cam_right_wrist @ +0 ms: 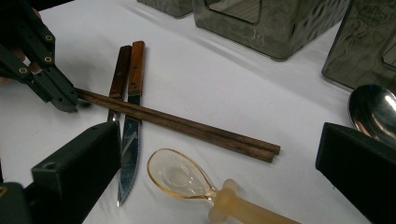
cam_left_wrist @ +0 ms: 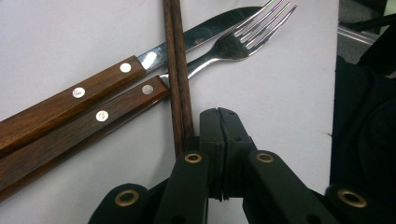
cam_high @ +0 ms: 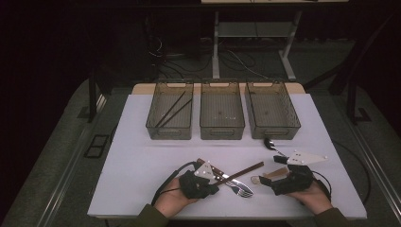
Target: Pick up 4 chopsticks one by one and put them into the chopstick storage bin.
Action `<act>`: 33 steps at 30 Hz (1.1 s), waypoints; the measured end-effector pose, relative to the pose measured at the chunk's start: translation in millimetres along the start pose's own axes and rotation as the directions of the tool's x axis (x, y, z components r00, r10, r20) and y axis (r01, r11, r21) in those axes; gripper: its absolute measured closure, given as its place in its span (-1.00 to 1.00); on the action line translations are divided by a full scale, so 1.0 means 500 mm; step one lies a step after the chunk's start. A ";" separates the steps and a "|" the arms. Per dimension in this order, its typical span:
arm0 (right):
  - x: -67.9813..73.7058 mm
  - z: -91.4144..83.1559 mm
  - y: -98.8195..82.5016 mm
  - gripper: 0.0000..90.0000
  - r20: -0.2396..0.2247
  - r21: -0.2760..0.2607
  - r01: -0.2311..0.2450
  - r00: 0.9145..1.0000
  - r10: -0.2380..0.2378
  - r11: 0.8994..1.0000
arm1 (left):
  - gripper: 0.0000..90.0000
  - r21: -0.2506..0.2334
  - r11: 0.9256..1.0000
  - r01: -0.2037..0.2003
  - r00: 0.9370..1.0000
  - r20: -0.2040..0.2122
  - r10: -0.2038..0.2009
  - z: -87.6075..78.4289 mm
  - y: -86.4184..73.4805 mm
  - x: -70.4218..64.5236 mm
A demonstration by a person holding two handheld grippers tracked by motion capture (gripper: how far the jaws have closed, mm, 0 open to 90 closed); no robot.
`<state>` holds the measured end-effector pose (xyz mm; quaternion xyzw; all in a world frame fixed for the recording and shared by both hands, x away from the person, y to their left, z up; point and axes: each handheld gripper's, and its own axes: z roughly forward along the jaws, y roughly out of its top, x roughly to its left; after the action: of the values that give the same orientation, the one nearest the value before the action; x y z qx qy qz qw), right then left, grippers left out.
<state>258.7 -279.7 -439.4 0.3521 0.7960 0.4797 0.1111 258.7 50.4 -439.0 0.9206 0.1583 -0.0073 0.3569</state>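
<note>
Chopsticks [cam_right_wrist: 180, 126] lie crossed over the knife [cam_left_wrist: 65, 100] and fork [cam_left_wrist: 140, 98], centre-front of the table. Left gripper [cam_left_wrist: 219, 114], jaws together, pinches their end; lift straight, toward twelve o'clock. Right gripper [cam_high: 283, 171] stands apart.

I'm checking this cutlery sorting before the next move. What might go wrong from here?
The left tool grips only the very end of the dark wooden chopstick pair, so the sticks may pivot or slip out. They lie across the wood-handled knife and wood-handled fork; dragging may shift both.

Dim room, lit white table [cam_high: 142, 156], dark surroundings, soft shadows, slight close-up blur
</note>
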 end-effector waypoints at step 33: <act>0.001 0.002 0.000 -0.99 -0.002 0.006 0.000 1.000 0.000 1.000 | 0.64 -0.081 0.992 0.094 0.993 -0.061 -0.099 -0.020 -0.010 0.039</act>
<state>258.9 -279.0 -439.8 0.3523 0.7974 0.4776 0.1093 274.9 65.9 -437.2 0.8970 0.2145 0.0113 0.3863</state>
